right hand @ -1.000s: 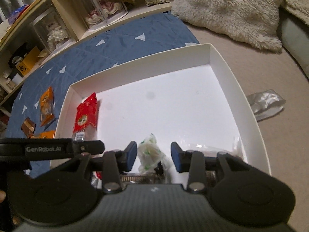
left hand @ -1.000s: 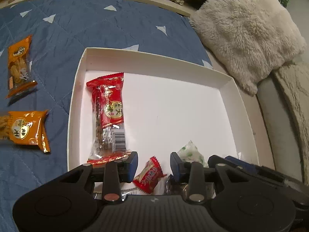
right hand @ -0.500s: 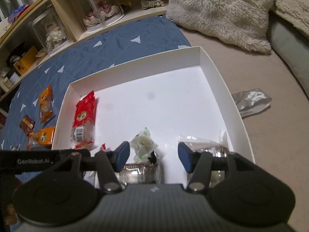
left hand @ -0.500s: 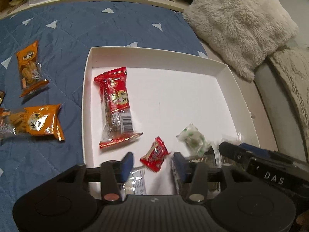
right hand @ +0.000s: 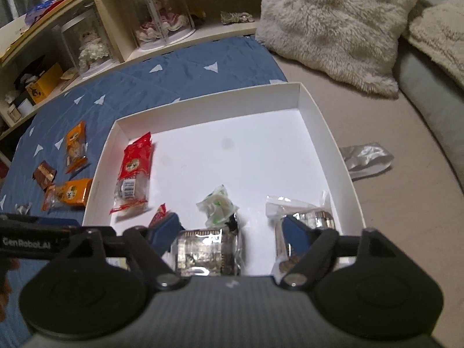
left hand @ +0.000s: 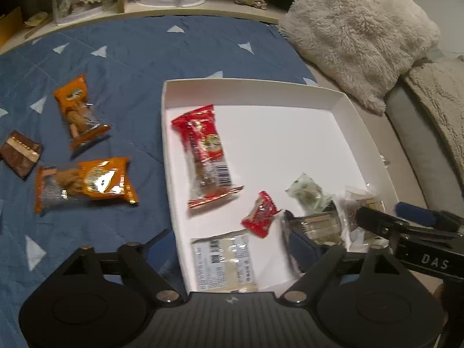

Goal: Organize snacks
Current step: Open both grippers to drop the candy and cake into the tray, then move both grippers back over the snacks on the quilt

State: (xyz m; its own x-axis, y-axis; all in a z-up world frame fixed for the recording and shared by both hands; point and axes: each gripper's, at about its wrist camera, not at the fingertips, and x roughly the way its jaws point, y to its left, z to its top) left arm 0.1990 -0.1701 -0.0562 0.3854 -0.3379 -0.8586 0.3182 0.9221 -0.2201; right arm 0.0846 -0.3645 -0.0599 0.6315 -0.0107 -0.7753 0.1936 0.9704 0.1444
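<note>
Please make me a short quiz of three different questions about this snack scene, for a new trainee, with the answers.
1. True or false: the long red packet lies inside the white box.
2. Which snack lies outside the box? A) green-and-white candy B) brown packet C) small red candy
3. How many orange packets lie on the blue blanket?

Key:
1. True
2. B
3. Two: and

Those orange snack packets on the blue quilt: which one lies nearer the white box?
The lower orange packet, lying lengthwise, its right end close to the white box. The other orange packet sits farther up and left, with the brown wrapper beside it.
</note>
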